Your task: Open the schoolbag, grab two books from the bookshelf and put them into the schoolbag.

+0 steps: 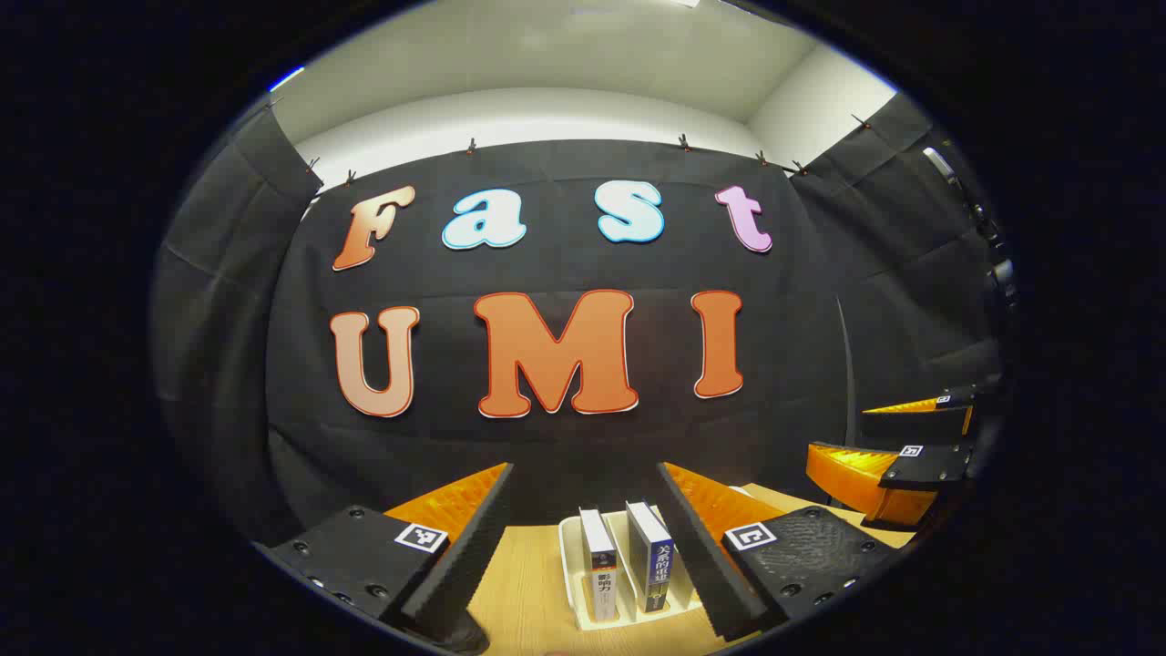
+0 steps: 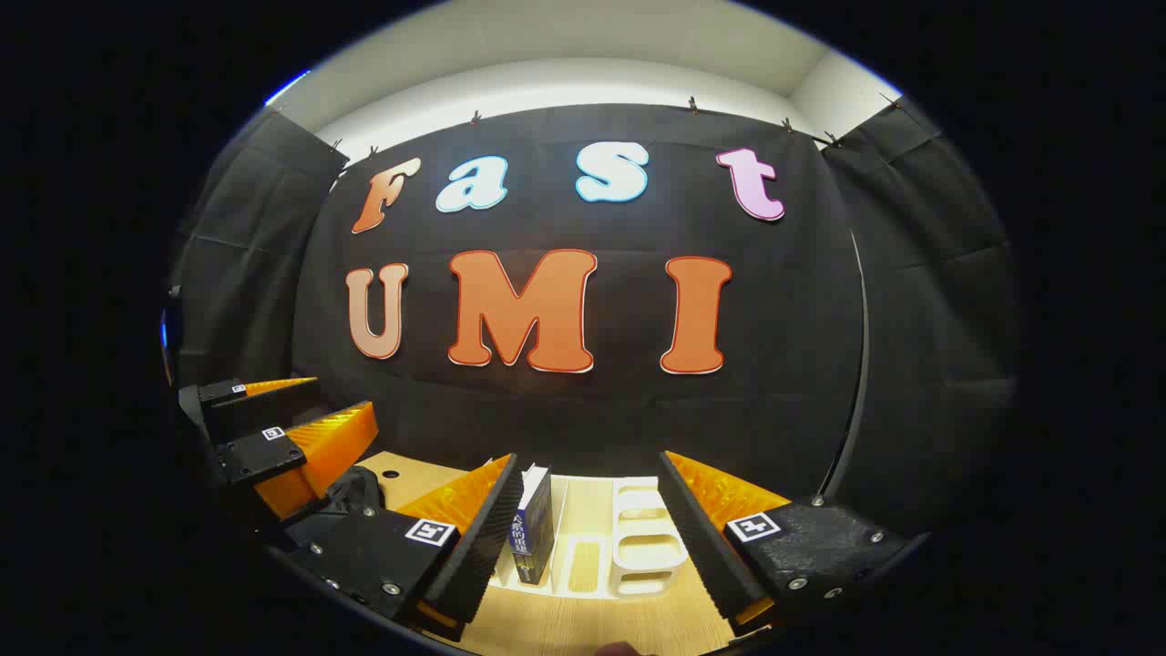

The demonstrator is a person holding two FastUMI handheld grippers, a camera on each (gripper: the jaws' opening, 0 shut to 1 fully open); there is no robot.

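Note:
Two books stand upright in a white desk rack (image 1: 572, 569): a pale-spined one (image 1: 598, 565) and a dark blue one (image 1: 651, 558). They show low between the spread fingers of my left gripper (image 1: 585, 466), which is open and holds nothing. In the right gripper view the blue book (image 2: 533, 527) stands at the rack's (image 2: 642, 547) left end, just beside one finger of my right gripper (image 2: 588, 456), also open and apart from it. A dark rumpled shape (image 2: 351, 492), maybe the schoolbag, lies on the table to the left, mostly hidden.
The rack rests on a light wooden table (image 1: 524, 592) against the black cloth wall. The right gripper (image 1: 838, 430) hangs at the right in the left gripper view. The left gripper (image 2: 344, 394) hangs at the left in the right gripper view. The rack's right slots (image 2: 651, 551) hold nothing.

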